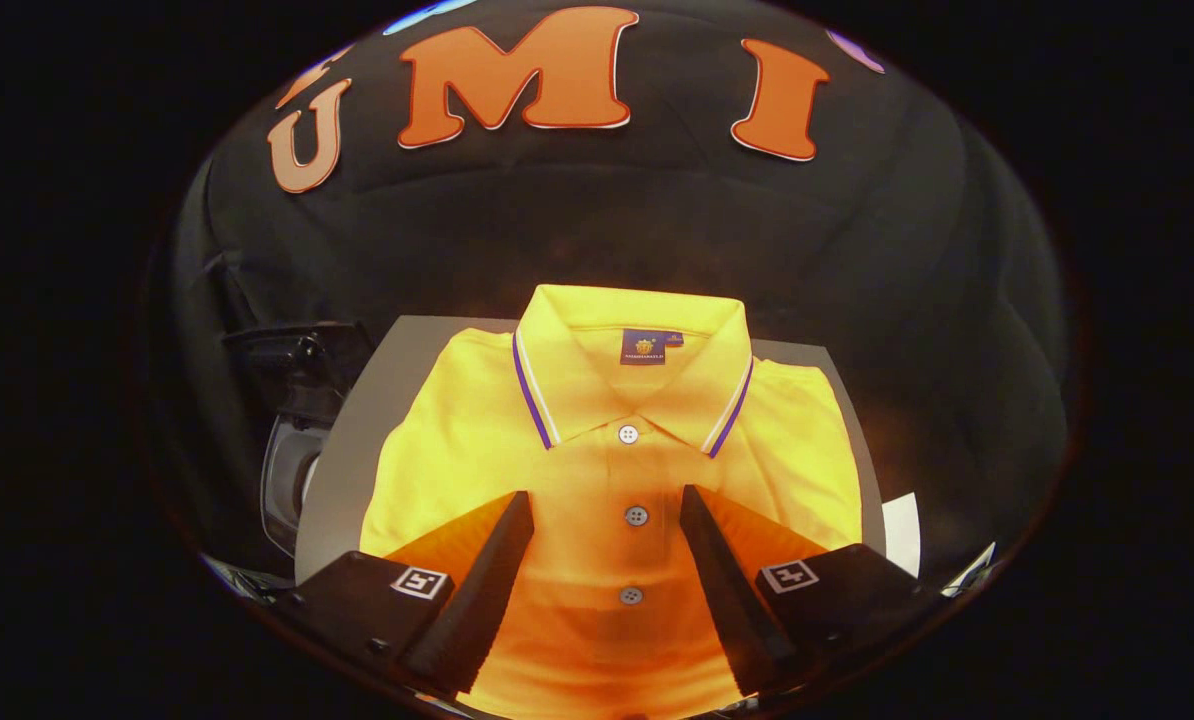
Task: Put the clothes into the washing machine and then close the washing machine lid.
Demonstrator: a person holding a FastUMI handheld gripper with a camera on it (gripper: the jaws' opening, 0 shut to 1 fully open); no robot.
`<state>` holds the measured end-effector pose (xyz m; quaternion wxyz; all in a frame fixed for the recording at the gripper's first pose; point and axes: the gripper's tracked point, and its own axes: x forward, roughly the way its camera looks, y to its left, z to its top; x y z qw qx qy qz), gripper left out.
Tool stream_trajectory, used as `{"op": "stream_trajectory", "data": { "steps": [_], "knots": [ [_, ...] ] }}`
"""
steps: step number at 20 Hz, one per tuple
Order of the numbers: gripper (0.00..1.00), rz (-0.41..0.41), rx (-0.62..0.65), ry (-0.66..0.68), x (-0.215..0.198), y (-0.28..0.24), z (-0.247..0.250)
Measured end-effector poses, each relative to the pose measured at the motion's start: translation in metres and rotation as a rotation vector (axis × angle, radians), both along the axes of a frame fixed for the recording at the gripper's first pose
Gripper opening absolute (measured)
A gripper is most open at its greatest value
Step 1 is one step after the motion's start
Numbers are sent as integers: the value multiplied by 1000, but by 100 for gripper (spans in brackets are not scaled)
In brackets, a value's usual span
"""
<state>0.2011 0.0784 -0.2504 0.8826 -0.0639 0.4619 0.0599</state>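
A folded yellow polo shirt (607, 470) lies on the grey worktop (357, 450). The gripper (607, 505) hangs above its placket, fingers apart. Washing machine (292, 450) partly hidden alongside.

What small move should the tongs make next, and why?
Probably lower the tongs onto the yellow polo shirt and close on the button placket. They are open above the shirt, one finger on each side of the placket, gripping nothing, and the shirt lies folded flat on the grey board.
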Motion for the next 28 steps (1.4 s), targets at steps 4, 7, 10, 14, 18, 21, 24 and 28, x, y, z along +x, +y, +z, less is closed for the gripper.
{"op": "stream_trajectory", "data": {
  "steps": [4,7,10,14,18,21,24,28],
  "knots": [
    [89,-18,-13,76,-1,-5,1],
    [69,-15,-40,110,3,-16,2],
    [38,10,-31,131,5,-22,1],
    [11,-28,44,95,6,-24,6],
    [9,-106,282,-117,5,-24,13],
    [8,-140,414,-288,5,-25,23],
    [8,-124,509,-431,10,-24,37],
    [8,-90,611,-586,9,-30,65]
  ]
}}
